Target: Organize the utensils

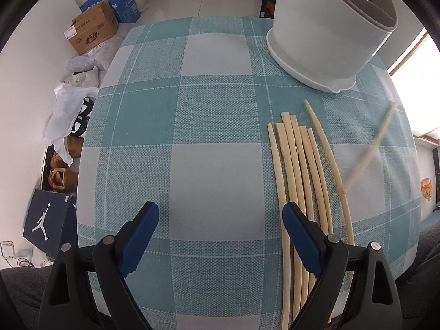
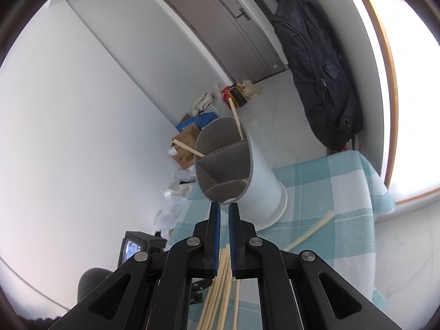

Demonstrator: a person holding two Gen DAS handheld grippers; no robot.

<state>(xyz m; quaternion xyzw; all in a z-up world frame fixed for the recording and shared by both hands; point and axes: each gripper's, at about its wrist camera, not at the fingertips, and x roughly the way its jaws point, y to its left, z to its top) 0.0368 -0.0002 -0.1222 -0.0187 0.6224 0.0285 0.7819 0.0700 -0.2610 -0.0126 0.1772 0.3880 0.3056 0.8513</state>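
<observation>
A row of pale chopsticks (image 1: 299,170) lies flat on the checked tabletop (image 1: 176,115), side by side and running from about 6 o'clock toward 12 in the left wrist view. One blurred chopstick (image 1: 371,151) slants apart from them at about 3 o'clock. At 1 o'clock beyond the row stands the white utensil holder (image 1: 324,38) on its saucer-like base.

In the right wrist view the holder's grey interior is split by dividers into compartments, and two chopsticks (image 2: 236,118) lean out of the far compartments at 12 o'clock. A loose chopstick (image 2: 310,233) lies on the cloth at about 4 o'clock from the holder.

The left gripper (image 1: 220,220) hovers low over the cloth, its jaws spread wide and holding nothing; its right finger overlaps the row.

The right gripper (image 2: 224,209) is raised, pointing at the holder's rim, its jaws drawn almost together with a slim gap and nothing between them.

On the floor at 10 o'clock sit cardboard boxes (image 1: 90,31); a black backpack (image 2: 316,66) hangs at 1 o'clock.
</observation>
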